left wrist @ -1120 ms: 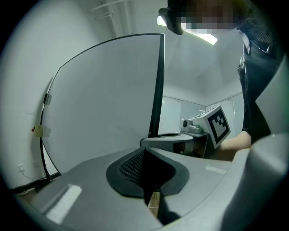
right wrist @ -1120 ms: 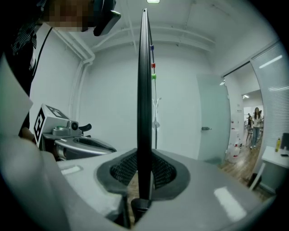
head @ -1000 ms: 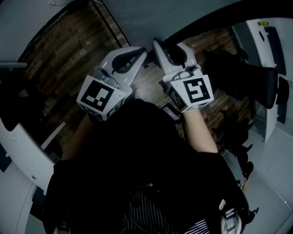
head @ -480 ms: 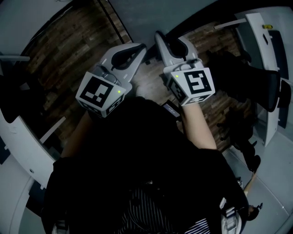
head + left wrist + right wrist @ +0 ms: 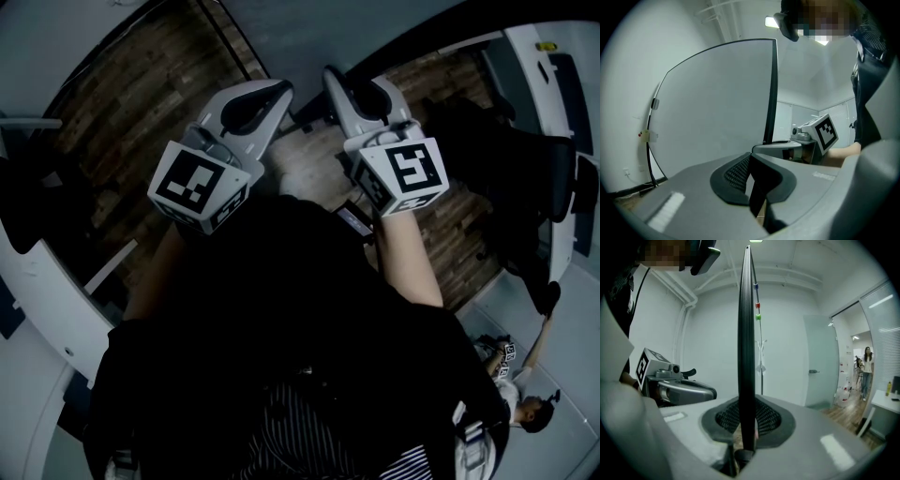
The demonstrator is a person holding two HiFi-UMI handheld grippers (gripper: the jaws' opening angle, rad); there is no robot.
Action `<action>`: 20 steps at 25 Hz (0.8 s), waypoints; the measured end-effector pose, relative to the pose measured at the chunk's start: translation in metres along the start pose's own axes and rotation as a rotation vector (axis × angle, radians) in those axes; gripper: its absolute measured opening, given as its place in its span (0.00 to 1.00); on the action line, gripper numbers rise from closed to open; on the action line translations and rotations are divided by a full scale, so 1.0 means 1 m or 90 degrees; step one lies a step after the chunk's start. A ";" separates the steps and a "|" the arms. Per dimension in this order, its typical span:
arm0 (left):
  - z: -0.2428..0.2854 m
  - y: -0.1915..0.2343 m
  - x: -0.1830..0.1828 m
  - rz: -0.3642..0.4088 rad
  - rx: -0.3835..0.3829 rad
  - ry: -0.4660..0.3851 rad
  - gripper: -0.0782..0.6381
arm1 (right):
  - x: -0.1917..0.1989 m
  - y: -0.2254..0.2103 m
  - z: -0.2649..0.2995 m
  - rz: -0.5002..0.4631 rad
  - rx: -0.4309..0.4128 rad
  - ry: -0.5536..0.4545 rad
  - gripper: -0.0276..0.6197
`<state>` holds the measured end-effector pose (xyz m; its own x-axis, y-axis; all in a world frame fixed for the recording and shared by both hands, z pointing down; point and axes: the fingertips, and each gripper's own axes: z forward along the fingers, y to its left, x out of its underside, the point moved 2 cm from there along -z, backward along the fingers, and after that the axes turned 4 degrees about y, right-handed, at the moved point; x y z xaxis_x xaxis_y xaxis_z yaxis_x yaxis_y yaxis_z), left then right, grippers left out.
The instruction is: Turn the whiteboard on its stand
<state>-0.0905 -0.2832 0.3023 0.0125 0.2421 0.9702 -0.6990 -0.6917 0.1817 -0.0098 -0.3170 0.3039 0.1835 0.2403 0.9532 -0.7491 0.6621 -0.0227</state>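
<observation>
Right gripper view shows the large, dark-framed white whiteboard (image 5: 746, 333) edge-on straight ahead. The right gripper (image 5: 745, 439) has just been closing its jaws onto the rim. The left gripper (image 5: 756, 185), nearby on the left, pinches the same rim. Grasping looks finished; next should come a steady sideways swing with both.

TEXT CHECK | we read no lettering, brand or number | left tool (image 5: 272, 94) cube (image 5: 199, 186): coded squares only | right tool (image 5: 356, 89) cube (image 5: 405, 173): likewise | faint embossed mark (image 5: 826, 176): illegible
</observation>
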 end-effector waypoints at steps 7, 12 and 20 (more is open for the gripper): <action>0.011 -0.013 0.003 0.007 0.011 0.006 0.11 | 0.013 -0.023 -0.031 0.030 0.023 -0.005 0.14; 0.024 -0.041 0.008 0.018 0.024 0.012 0.11 | 0.029 -0.041 -0.066 0.032 0.031 -0.003 0.13; 0.027 -0.045 0.003 0.020 0.051 0.017 0.11 | 0.025 -0.044 -0.073 0.028 0.057 0.013 0.13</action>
<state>-0.0396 -0.2694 0.3018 -0.0284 0.2369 0.9711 -0.6397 -0.7509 0.1644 0.0742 -0.2884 0.3063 0.1617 0.2824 0.9456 -0.8102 0.5850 -0.0362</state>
